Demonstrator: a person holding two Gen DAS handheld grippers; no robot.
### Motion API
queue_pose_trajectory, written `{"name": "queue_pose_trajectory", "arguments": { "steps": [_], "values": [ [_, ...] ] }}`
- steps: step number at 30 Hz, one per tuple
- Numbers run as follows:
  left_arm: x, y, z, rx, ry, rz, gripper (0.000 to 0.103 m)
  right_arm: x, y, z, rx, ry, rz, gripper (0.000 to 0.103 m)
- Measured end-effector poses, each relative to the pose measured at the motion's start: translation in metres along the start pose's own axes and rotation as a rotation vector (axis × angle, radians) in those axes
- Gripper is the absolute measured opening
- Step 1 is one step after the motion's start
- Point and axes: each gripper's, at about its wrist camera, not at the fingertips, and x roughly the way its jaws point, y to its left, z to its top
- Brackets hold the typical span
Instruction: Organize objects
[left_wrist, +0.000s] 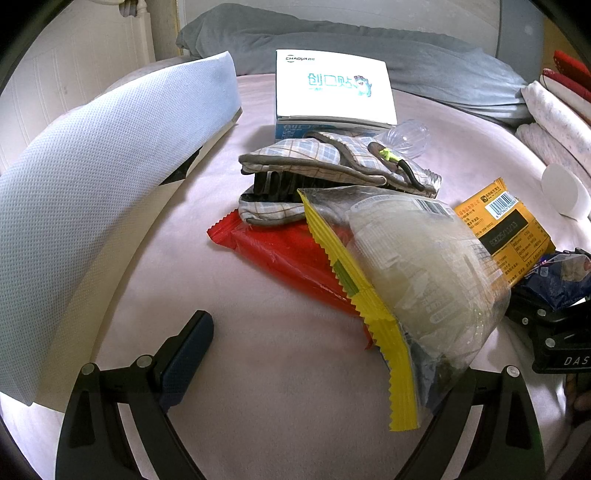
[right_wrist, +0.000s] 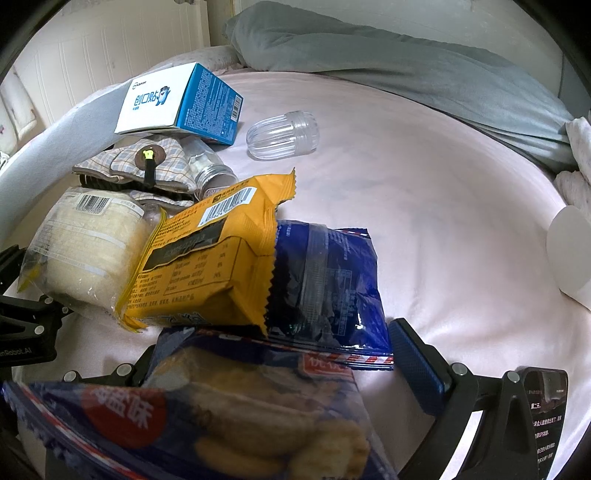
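Note:
On the pink sheet (left_wrist: 258, 387) lies a heap of packets. My left gripper (left_wrist: 295, 321) stands open; a clear yellow-edged packet of pale cakes (left_wrist: 413, 266) covers its right finger, well apart from the left pad (left_wrist: 184, 358). Under it lies a red packet (left_wrist: 288, 254), with a checked mitt (left_wrist: 314, 162) and a white-and-blue box (left_wrist: 332, 85) behind. In the right wrist view my right gripper (right_wrist: 275, 336) is open. A blue biscuit packet (right_wrist: 221, 424) lies across it, hiding the left finger and clear of the right pad (right_wrist: 417, 365). Ahead are an orange packet (right_wrist: 207, 258) and a dark blue packet (right_wrist: 332, 280).
A clear ribbed plastic cap (right_wrist: 284, 134) and a small glass jar (right_wrist: 214, 173) lie by the mitt. A pale blue textured cushion (left_wrist: 92, 184) bounds the left side. A grey pillow (left_wrist: 369, 51) lies at the back, with folded cloths (left_wrist: 554, 110) and a white round object (right_wrist: 569, 251) on the right.

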Motion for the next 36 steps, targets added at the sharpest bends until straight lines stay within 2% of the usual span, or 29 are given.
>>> {"name": "queue_pose_trajectory", "arguments": {
  "steps": [28, 36],
  "values": [
    [-0.003, 0.005, -0.003, 0.0, 0.0, 0.0, 0.094, -0.002, 0.001, 0.0, -0.002, 0.002, -0.008, 0.103],
    [-0.006, 0.003, -0.006, 0.001, 0.0, 0.002, 0.095, -0.004, -0.001, 0.001, 0.009, 0.026, 0.007, 0.103]
  ]
}}
